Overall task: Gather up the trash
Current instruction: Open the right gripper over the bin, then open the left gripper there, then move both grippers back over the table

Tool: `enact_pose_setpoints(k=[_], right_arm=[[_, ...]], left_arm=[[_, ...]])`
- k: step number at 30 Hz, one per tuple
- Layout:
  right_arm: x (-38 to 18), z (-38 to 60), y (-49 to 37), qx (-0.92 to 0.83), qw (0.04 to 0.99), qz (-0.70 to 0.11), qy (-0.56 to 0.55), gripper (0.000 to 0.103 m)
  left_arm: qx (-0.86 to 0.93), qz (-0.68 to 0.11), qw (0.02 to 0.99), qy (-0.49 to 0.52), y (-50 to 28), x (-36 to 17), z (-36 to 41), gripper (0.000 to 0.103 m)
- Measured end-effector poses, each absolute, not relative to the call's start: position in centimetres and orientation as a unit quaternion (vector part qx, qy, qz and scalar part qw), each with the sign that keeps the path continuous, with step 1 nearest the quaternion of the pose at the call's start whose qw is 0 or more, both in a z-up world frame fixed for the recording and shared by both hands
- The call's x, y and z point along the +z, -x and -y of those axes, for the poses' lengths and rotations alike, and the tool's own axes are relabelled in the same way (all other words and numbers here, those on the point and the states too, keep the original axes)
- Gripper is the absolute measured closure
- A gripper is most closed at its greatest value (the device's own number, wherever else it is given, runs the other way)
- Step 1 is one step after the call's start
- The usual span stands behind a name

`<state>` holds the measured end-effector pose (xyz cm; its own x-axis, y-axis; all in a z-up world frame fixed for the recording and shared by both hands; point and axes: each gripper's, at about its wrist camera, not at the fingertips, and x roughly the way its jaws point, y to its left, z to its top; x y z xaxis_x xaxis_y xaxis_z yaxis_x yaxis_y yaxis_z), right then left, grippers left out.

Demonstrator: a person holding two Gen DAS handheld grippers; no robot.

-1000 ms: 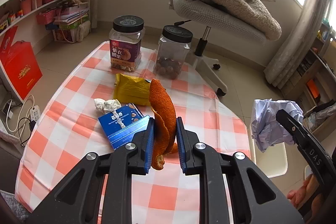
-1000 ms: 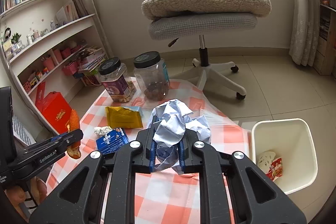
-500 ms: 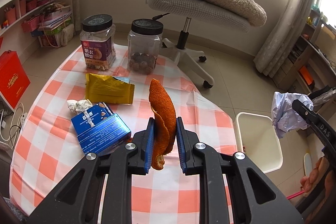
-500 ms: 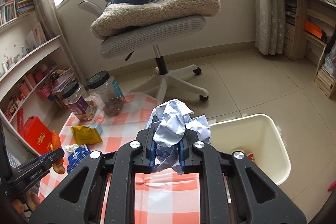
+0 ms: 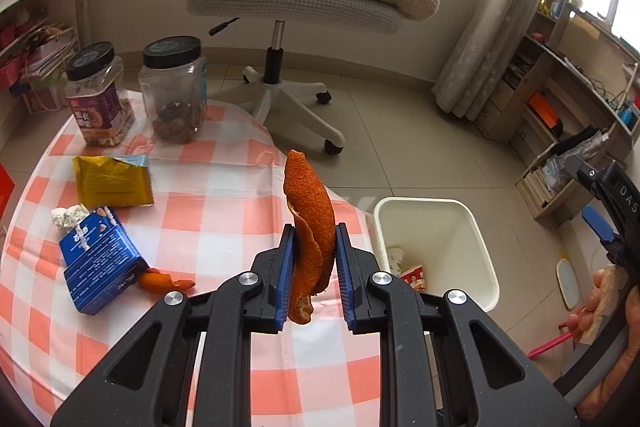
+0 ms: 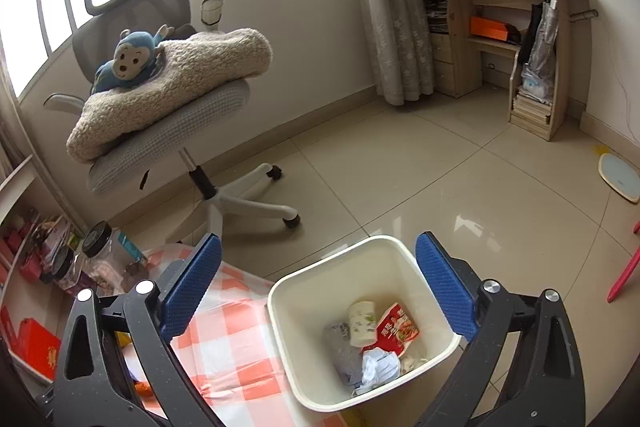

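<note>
Above the white bin [image 6: 362,319], the right gripper [image 6: 316,287] has just sprung wide open, nothing between its pads; crumpled paper [image 6: 380,367] lies inside. The left gripper [image 5: 312,279], just beside the bin, clamps an orange peel [image 5: 310,227].

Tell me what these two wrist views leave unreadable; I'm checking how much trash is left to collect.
- Small orange peel scrap, left wrist view: partly tucked under the blue box.
- White bin, left wrist view: the left gripper, shut on the orange peel, and the near wall hide most of its contents.
- Table, right wrist view: the open right gripper covers it and the frame edge cuts it.
- Jars, right wrist view: blurred, labels unreadable.
</note>
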<state>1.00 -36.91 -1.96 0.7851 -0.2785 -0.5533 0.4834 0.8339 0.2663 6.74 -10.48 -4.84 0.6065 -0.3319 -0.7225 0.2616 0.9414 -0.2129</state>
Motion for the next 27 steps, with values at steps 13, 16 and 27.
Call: enact_pose_setpoints(k=[13,16,27], right_arm=[[-0.5,42.1,1.7,-0.265,0.910,-0.214,-0.238,0.007],[-0.3,43.0,2.1,-0.274,0.906,-0.207,-0.246,0.007],[0.1,40.6,2.2,-0.303,0.913,-0.203,-0.182,0.007]], left_arm=[[-0.262,-0.441,0.858,0.011,-7.8,-4.9,22.9,0.082],[-0.276,-0.448,0.850,0.013,-8.0,-4.9,24.6,0.060],[-0.210,-0.384,0.899,-0.037,-6.8,-3.6,22.0,0.027]])
